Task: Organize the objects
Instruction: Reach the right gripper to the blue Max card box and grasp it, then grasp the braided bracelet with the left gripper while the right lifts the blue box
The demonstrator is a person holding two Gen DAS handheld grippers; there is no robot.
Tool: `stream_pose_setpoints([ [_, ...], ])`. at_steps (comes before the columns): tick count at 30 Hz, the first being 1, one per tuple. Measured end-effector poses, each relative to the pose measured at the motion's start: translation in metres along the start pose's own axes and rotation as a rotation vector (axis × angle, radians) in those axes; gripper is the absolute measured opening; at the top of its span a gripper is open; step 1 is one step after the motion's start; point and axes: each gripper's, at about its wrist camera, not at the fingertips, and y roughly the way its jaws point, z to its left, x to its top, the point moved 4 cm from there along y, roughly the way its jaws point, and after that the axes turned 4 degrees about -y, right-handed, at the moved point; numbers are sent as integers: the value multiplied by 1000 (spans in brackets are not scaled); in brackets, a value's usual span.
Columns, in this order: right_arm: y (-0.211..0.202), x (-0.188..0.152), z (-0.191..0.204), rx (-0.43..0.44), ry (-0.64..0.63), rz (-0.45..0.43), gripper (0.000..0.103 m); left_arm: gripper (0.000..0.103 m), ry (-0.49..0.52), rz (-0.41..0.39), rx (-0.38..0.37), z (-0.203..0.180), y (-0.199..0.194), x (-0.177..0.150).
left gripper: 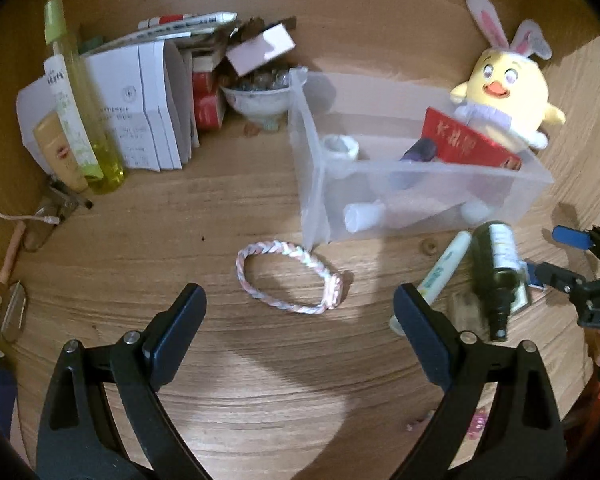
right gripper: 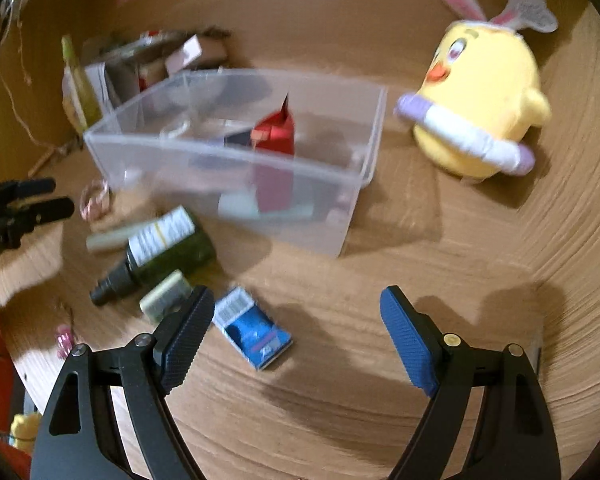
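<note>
The left gripper (left gripper: 300,300) hangs over the wooden tabletop (left gripper: 260,380) with its jaws spread wide and nothing between them. A braided bracelet (left gripper: 290,278) lies flat just ahead of the jaws, roughly centred between them, near the front corner of the clear plastic bin (left gripper: 380,160). The right gripper (right gripper: 298,304) is likewise open and empty; a small blue box (right gripper: 252,330) lies on the tabletop just beside its left finger, inside the span of the jaws.

One bin stands on the tabletop. In it are one red packet (left gripper: 468,140) leaning upright, one white cup-like thing (left gripper: 340,148), a dark purple item and one or two white pieces low against the front wall, all clouded by the plastic and hard to name. One yellow chick plush (left gripper: 504,92) with rabbit ears sits at the bin's far right end. Near the bin's front lie one dark green bottle (left gripper: 496,272) on its side, one pale tube (left gripper: 444,268) beside it, and a small pale box touching the bottle.

At the far left stand one tall yellow spray bottle (left gripper: 76,120), a stack of white cartons (left gripper: 140,108) and one bowl (left gripper: 256,100) of small items. The right wrist view is motion-blurred, and a pair of glasses at the left edge is cut off
</note>
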Motion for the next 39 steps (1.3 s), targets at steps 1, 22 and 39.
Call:
stream_pose_setpoints([
  [1,2,-2,2,8,-4,9,83,96,2,4,2,0,2,-1],
  [22,11,-9,25,55,-78,23,38,51,36,36,-30,-15,23,-6],
  [39,0,-7,10,64,1,-32,25,10,87,10,-7,-25,20,-7],
])
